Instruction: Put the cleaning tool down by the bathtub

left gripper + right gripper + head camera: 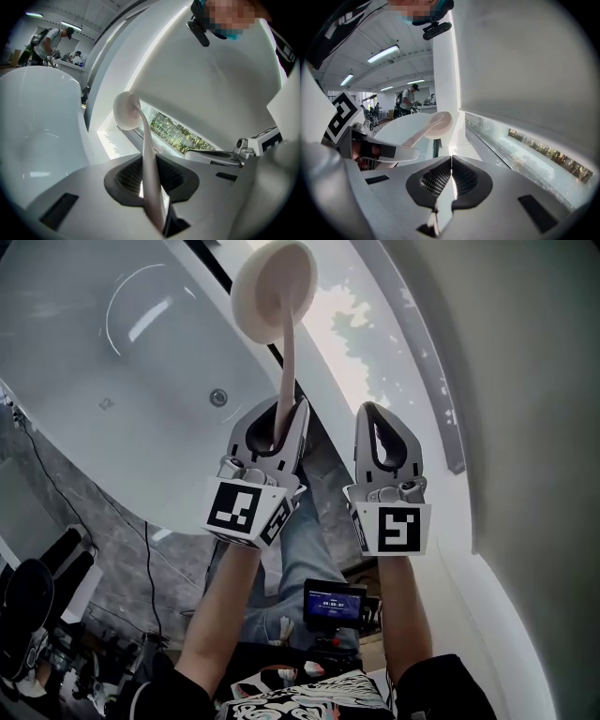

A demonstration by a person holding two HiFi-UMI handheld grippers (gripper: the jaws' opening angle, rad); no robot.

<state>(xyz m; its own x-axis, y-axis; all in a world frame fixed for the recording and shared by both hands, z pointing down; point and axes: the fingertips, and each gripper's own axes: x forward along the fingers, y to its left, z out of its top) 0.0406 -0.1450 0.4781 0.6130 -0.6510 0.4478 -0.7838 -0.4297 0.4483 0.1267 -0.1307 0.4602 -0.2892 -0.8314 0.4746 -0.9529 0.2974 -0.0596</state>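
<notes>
The cleaning tool is a pale pink brush with a round head and a long thin handle. My left gripper is shut on the handle, and the head sticks out ahead over the rim of the white bathtub. In the left gripper view the handle runs up between the pads to the round head. My right gripper hangs beside the left one, shut with nothing in it; its pads meet on a thin line. From the right gripper view, the brush shows at the left.
A white ledge with a reflecting glass strip runs between the tub and the pale wall. Grey tiled floor lies under the tub's near side, with cables and gear at lower left. A small screen sits at the person's waist.
</notes>
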